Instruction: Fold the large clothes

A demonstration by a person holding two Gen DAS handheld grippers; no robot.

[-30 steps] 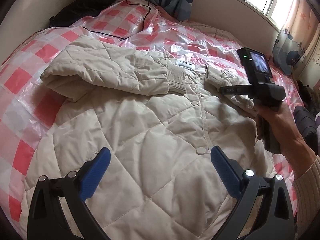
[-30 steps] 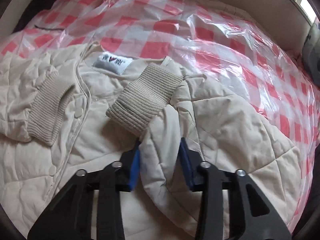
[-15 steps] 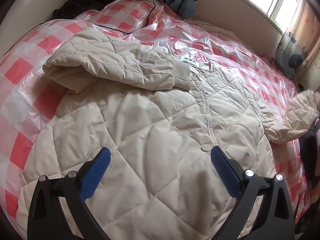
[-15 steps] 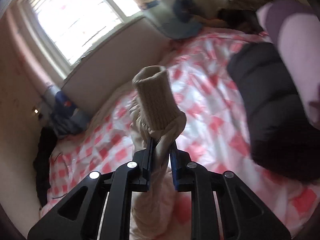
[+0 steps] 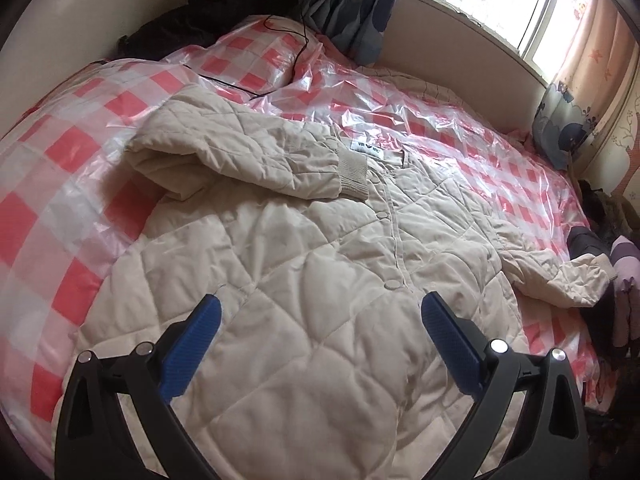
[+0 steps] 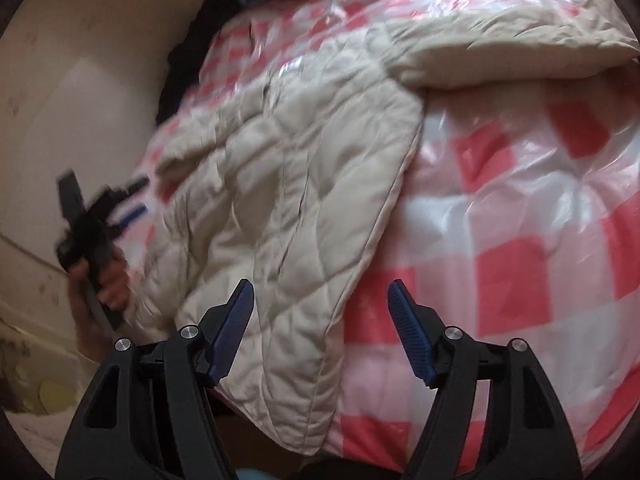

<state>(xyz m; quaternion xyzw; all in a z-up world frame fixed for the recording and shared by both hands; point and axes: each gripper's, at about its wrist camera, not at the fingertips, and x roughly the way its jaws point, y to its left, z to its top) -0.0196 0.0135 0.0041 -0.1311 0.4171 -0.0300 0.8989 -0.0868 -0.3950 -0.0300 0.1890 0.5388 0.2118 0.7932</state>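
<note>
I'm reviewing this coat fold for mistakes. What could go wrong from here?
The far sleeve lies flung out toward the bed's edge beside dark clothes, so it may slide off. The right gripper, jaws opening and holding nothing, could snag the crinkly plastic sheet rather than the quilted coat.

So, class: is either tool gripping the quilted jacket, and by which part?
Nothing is held. The left tool hangs open above the jacket; the right tool is opening, its pads clear of the hem.

The left tongs (image 5: 320,320) stand wide open, holding nothing. The right tongs (image 6: 320,308) are opening. A blurry hand (image 6: 106,280) seems to hold the left ones.
</note>
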